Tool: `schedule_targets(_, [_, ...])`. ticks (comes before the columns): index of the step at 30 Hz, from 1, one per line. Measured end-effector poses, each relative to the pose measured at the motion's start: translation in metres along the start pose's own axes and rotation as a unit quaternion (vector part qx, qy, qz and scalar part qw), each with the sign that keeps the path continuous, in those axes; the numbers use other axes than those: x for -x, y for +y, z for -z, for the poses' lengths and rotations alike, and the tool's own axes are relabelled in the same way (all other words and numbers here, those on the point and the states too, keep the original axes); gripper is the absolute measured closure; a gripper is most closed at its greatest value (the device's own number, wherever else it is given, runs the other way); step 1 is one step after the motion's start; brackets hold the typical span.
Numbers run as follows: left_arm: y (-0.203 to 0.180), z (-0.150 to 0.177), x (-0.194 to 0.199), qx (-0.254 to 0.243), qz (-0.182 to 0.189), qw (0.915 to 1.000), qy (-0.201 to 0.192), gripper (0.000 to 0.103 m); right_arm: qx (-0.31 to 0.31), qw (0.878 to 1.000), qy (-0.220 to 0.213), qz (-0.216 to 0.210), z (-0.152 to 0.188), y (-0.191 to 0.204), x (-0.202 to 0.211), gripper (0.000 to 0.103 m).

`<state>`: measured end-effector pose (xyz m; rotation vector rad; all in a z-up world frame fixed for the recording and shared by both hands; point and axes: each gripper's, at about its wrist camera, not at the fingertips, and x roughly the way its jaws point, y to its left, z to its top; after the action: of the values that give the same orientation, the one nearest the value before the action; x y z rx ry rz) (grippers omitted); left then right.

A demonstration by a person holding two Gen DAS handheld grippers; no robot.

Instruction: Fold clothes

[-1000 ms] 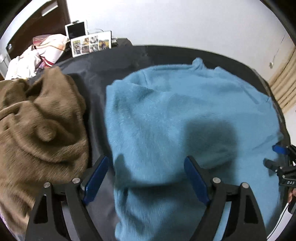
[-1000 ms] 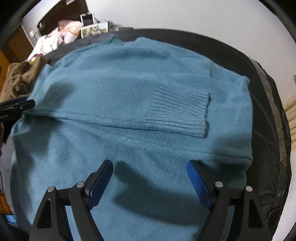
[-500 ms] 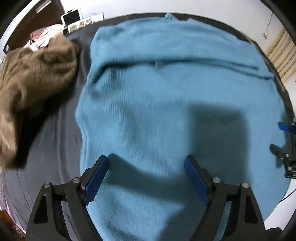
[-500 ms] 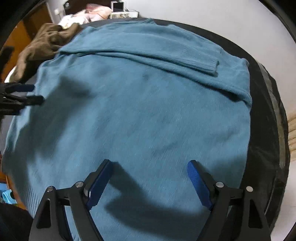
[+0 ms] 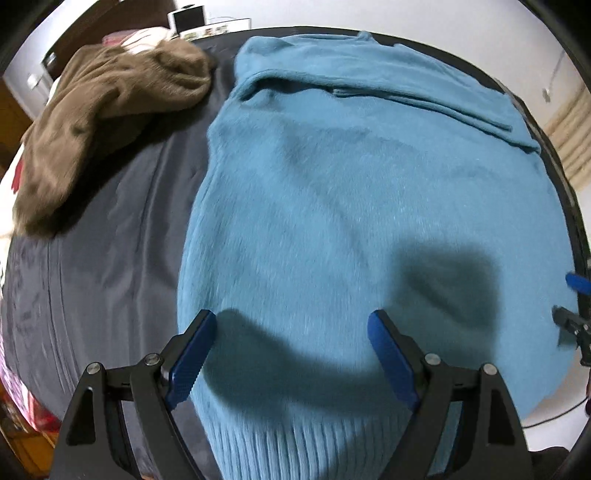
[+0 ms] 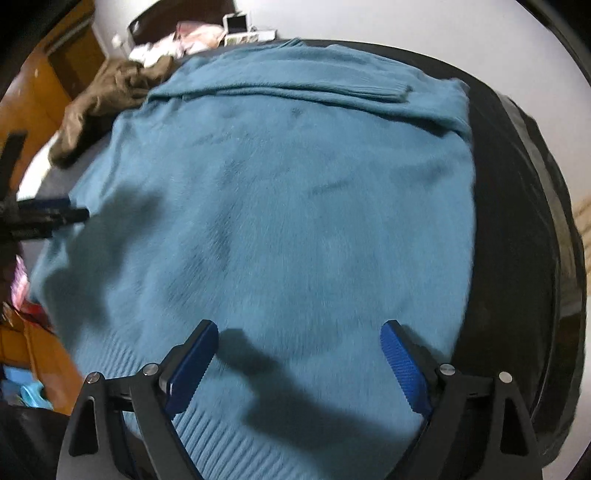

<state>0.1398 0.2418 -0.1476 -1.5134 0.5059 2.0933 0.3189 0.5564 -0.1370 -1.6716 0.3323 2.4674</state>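
Note:
A teal fuzzy sweater [image 5: 351, 206] lies flat on a dark table [image 5: 103, 266], its ribbed hem [image 5: 295, 450] nearest me and its sleeves folded across the far part [image 6: 314, 92]. My left gripper [image 5: 291, 350] is open and empty above the hem's left part. My right gripper [image 6: 299, 362] is open and empty above the hem's right part. The sweater fills the right wrist view [image 6: 277, 221]. Each gripper shows at the other view's edge, the right one [image 5: 574, 310] and the left one [image 6: 40, 218].
A crumpled brown garment [image 5: 107, 114] lies on the table's far left, also in the right wrist view [image 6: 107, 99]. The table's dark right edge [image 6: 524, 229] runs close to the sweater. Clothes and a small screen [image 5: 188, 20] sit by the far wall.
Both grippers have pulled back toward me from the sweater's upper part to its ribbed hem, staying open. The sweater lies as before.

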Motion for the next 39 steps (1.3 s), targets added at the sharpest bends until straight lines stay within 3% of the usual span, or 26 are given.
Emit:
schedule_targets(13, [0.038, 0.031, 0.009, 0.053, -0.013, 0.9985, 0.007, 0.016, -0.096, 0.994, 0.0, -0.056, 0.095, -0.036, 0.05, 0.012])
schedule_targets(19, [0.04, 0.043, 0.006, 0.061, -0.02, 0.9979, 0.009, 0.016, -0.128, 0.989, 0.007, -0.074, 0.114, -0.045, 0.052, 0.012])
schedule_targets(28, [0.056, 0.053, 0.003, 0.079, -0.01, 0.9966, 0.022, 0.015, -0.15, 0.983, -0.008, -0.107, 0.118, -0.038, 0.043, 0.011])
schedule_targets(33, [0.06, 0.053, 0.0, 0.077, -0.003, 0.9967, 0.023, 0.015, -0.145, 0.985, -0.003, -0.095, 0.11, -0.032, 0.039, 0.011])
schedule_targets(39, [0.065, 0.053, -0.004, 0.082, 0.007, 0.9963, 0.025, 0.014, -0.109, 0.993, 0.008, -0.053, 0.099, -0.015, 0.035, 0.011])
